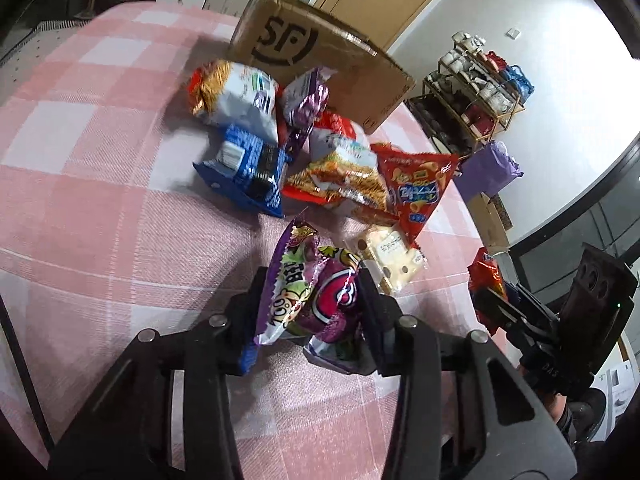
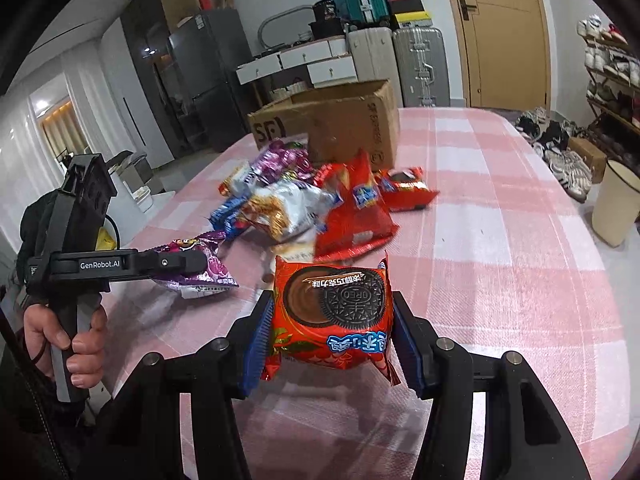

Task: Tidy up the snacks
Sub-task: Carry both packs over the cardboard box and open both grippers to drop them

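We have the left tongs (image 1: 312,304) clamped on a purple candy pack (image 1: 308,296) and the right tongs (image 2: 332,332) clamped on a red Oreo pack (image 2: 334,312), both lifted off the bench (image 2: 520,260). The snack pile (image 2: 304,204) lies just before the cardboard box (image 2: 340,120), unsorted. We judge most of the sorting is left.

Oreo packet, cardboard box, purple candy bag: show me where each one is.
Oreo packet (image 2: 334,314): right wrist view, on the printed cookie.
Cardboard box (image 2: 340,124): right wrist view, on its front wall.
Purple candy bag (image 1: 316,300): left wrist view, on its crumpled middle.
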